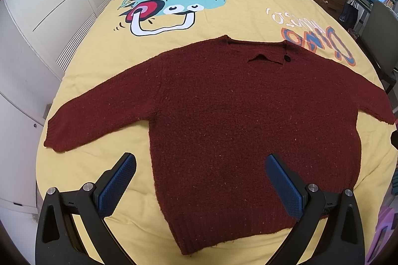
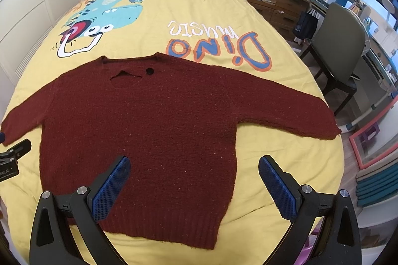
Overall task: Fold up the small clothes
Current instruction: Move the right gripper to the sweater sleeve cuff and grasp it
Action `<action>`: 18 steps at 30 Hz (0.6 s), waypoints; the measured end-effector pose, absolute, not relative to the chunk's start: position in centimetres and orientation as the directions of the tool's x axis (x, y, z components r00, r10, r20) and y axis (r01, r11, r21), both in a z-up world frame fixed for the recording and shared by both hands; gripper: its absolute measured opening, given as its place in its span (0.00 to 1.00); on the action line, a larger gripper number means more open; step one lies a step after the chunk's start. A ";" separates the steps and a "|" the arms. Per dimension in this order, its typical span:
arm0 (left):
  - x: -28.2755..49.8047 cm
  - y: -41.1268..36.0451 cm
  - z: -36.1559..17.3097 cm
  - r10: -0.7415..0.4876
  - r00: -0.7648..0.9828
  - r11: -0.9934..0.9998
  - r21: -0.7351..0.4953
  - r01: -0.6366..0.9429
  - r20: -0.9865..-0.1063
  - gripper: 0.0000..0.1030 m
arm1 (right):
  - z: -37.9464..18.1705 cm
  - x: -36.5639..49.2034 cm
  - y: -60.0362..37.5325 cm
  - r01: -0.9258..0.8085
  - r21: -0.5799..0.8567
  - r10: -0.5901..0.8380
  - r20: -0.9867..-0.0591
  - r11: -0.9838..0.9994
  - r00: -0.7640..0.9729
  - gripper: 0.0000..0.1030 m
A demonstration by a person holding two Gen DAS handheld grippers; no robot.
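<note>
The maroon sweater (image 1: 223,110) lies flat, both sleeves spread, on the yellow bedspread (image 1: 223,16); left gripper (image 1: 200,180) and right gripper (image 2: 194,180) hover wide open, holding nothing.

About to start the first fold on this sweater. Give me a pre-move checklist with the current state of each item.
1. Sweater lies flat, front up, on the yellow bedspread: ok.
2. Both sleeves spread out to the sides, not tucked under the body: ok.
3. Left claw open and holding nothing: ok.
4. Right claw open and holding nothing: ok.
5. Hem fully on the bed, with no part hanging over the near edge: ok.
6. Far cuff of the sleeve toward the chair clear of the bed's edge: cannot tell, it lies right at the edge.
</note>
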State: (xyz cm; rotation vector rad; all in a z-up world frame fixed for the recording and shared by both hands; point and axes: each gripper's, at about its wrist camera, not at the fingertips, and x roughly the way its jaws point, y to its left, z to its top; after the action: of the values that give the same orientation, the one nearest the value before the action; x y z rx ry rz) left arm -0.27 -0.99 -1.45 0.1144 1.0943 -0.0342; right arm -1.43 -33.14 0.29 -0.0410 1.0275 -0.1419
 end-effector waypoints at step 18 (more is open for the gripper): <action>4.5 -2.0 -2.4 0.028 0.450 0.987 0.094 0.126 -0.892 0.99 | -2.4 2.1 -46.8 0.293 -0.024 -0.178 -0.840 0.956 0.512 0.99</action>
State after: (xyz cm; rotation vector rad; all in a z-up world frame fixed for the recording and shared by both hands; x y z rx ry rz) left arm 4.53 -2.00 -2.39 0.1549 1.1030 -0.0614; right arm 2.10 -46.83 -2.41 0.1264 0.9937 -0.2840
